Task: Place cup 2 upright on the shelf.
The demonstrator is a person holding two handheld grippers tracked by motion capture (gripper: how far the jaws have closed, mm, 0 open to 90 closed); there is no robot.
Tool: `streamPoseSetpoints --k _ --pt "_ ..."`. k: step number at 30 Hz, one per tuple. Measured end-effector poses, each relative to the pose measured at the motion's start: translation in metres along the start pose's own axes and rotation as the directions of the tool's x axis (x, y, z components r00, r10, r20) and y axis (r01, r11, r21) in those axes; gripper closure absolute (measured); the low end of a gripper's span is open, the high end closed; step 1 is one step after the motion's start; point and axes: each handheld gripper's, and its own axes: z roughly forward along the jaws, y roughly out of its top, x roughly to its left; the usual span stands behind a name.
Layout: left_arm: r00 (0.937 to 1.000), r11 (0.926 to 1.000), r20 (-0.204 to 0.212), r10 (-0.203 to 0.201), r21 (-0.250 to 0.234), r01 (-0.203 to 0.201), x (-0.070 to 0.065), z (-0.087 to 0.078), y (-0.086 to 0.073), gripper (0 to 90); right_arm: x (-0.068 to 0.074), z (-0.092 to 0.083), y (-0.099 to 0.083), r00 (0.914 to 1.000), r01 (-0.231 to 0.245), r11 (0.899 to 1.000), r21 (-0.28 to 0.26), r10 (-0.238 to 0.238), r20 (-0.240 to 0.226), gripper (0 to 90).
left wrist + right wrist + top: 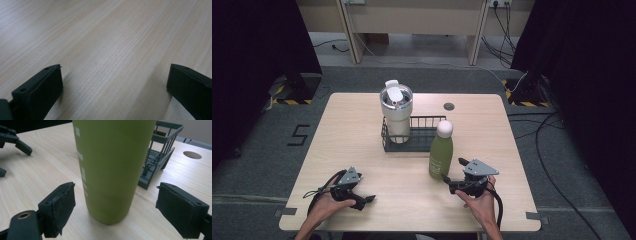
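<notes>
Right gripper view: right tongs point(115, 202) stand with their black jaws spread either side of the green bottle point(112, 165) — the pads do not touch it, a gap shows on both sides.
Left gripper view: left tongs point(113, 82) stand wide open over bare wood, with nothing between the jaws.
Right tongs' place: high view puts the right tongs point(451, 181) near the front edge of the surface point(362, 150), right of its middle, held in the right hand point(482, 202), pointing toward the bottle's foot.
Left tongs' place: the left tongs point(371, 199) lie near the front-left corner in the left hand point(326, 205), well apart from the bottle.
Green bottle: upright on the surface, white cap on top, just in front of the wire basket's right end — the bottle point(441, 152) stands a little right of the surface's middle.
Wire basket: dark wire basket point(422, 120) sits at the middle of the surface, toward the far edge.
Tumbler: steel tumbler point(396, 107) with a white lid stands upright in the basket's left end.
Hole: a round cable hole point(449, 106) lies near the far edge, behind the basket.
</notes>
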Motion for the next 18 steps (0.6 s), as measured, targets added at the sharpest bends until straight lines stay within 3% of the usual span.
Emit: streamPoseSetpoints --k 8,14,18 --pt "1.0000 1.0000 0.000 0.000 0.000 0.000 0.000 0.000 0.000 0.0 0.002 0.005 0.003 0.9999 0.000 1.000 -0.014 0.000 -0.012 15.2" --pt "1.0000 1.0000 0.000 0.000 0.000 0.000 0.000 0.000 0.000 0.0 0.004 0.017 0.013 0.9994 0.028 0.999 -0.026 -0.029 -0.020 15.1" --pt "1.0000 1.0000 0.000 0.000 0.000 0.000 0.000 0.000 0.000 0.0 0.004 0.026 0.017 0.9995 0.023 0.999 -0.035 -0.023 -0.020 14.6"
